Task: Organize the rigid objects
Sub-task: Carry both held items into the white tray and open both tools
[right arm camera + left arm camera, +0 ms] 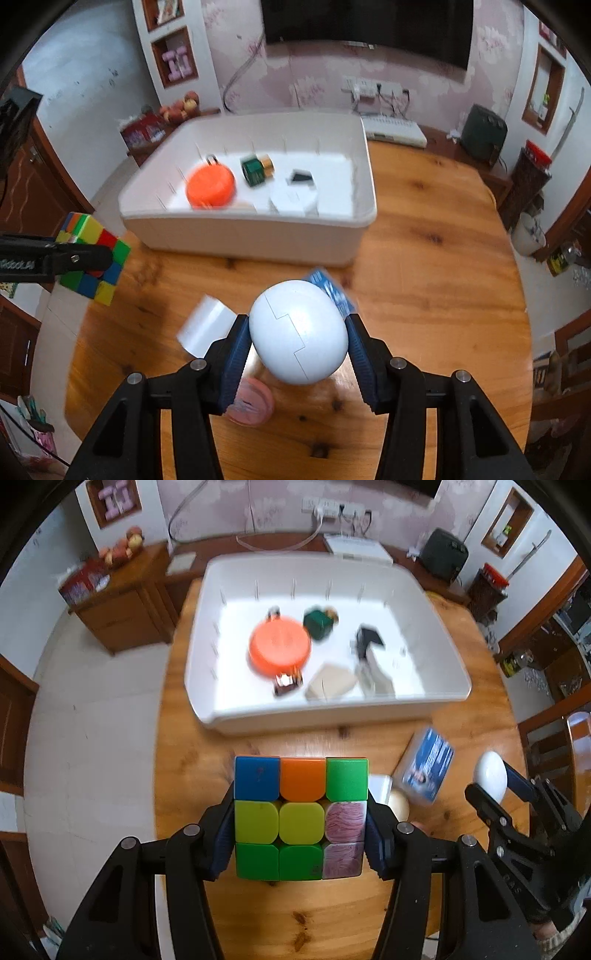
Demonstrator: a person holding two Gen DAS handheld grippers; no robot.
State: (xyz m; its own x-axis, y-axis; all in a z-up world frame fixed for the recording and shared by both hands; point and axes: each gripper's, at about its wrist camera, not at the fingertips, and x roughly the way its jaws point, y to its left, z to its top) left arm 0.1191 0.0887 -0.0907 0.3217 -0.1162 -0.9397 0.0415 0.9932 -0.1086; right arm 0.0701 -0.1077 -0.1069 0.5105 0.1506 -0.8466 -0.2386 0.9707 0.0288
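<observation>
White egg, long axis tilted, clamped between right fingers.

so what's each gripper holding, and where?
Left gripper: puzzle cube, pads on two opposite side faces. Right gripper: white egg-shaped shell, clamped across its sides.

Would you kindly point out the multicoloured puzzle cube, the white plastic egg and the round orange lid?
Puzzle cube (301, 818): left wrist view, centre yellow tile.
White egg (299, 330): right wrist view, shell front.
Orange lid (279, 644): left wrist view, top face.
</observation>
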